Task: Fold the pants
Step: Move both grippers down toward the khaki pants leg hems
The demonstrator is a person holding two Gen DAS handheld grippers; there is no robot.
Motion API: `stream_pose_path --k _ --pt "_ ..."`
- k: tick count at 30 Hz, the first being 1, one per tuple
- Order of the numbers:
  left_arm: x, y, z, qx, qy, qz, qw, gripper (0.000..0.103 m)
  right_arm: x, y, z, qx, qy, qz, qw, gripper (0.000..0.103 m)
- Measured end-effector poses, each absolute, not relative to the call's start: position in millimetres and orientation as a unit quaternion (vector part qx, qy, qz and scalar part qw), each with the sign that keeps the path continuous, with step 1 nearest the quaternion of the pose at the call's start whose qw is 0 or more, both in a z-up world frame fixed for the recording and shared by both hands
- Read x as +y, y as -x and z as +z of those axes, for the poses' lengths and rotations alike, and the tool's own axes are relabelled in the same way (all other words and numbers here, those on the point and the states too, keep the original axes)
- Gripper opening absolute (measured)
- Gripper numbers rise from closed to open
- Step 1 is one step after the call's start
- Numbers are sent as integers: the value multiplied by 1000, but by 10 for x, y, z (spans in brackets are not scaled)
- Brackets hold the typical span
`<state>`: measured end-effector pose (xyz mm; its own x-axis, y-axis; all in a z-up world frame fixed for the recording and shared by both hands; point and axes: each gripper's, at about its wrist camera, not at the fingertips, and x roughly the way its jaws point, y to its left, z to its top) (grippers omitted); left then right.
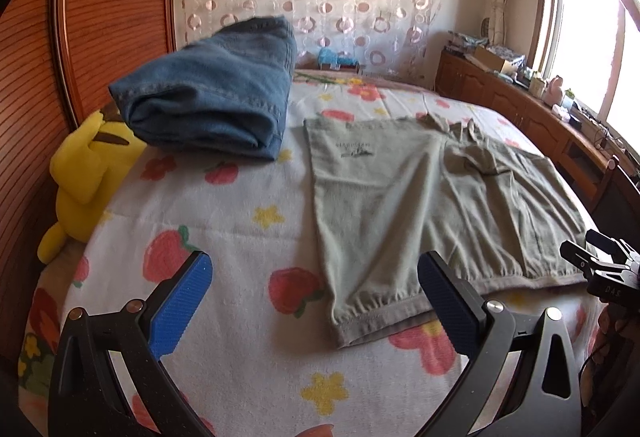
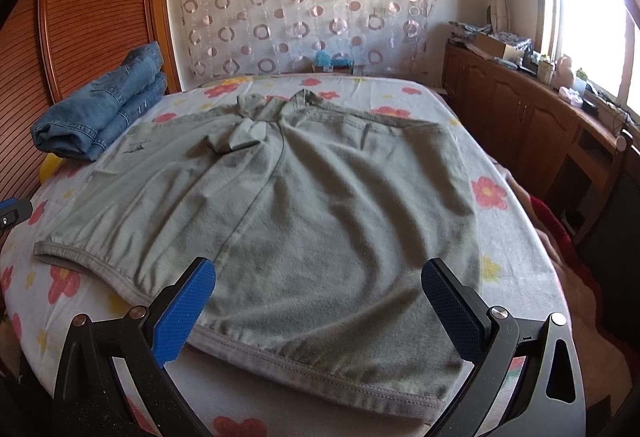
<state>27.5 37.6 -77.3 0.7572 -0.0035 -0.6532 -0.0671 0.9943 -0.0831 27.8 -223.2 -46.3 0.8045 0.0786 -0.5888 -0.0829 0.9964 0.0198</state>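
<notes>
Grey-green pants [image 1: 420, 197] [image 2: 288, 205] lie spread flat on the flowered bed sheet [image 1: 248, 221] [image 2: 516, 249], waistband away from me and leg hems toward me. My left gripper [image 1: 314, 297] hovers open over the sheet at the pants' left hem, nothing between its blue pads [image 1: 184, 301]. My right gripper [image 2: 318, 301] is open above the right leg's hem, its pads [image 2: 184, 313] empty. The right gripper [image 1: 604, 269] also shows at the far right of the left wrist view, near the hem.
Folded blue jeans [image 1: 216, 97] [image 2: 100, 109] rest at the bed's far left by the wooden headboard [image 1: 100, 17]. A yellow plush toy [image 1: 88, 173] sits under them. A wooden cabinet [image 2: 532, 117] with clutter runs along the right below the window.
</notes>
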Motion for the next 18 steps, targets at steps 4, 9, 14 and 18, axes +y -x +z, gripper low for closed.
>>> stream_pose_path --k 4,9,14,18 --pt "383 -281 -870 363 49 13 931 103 -2279 -293 -479 323 2 45 945 103" --pt "408 -265 -918 370 47 7 928 103 -2296 -232 -447 315 15 40 948 103" --pt "449 -255 -954 374 52 -4 926 103 -2311 -118 -460 302 18 41 952 103" --pt "458 -226 -961 374 52 -18 926 103 -2318 -48 -480 301 21 46 952 103"
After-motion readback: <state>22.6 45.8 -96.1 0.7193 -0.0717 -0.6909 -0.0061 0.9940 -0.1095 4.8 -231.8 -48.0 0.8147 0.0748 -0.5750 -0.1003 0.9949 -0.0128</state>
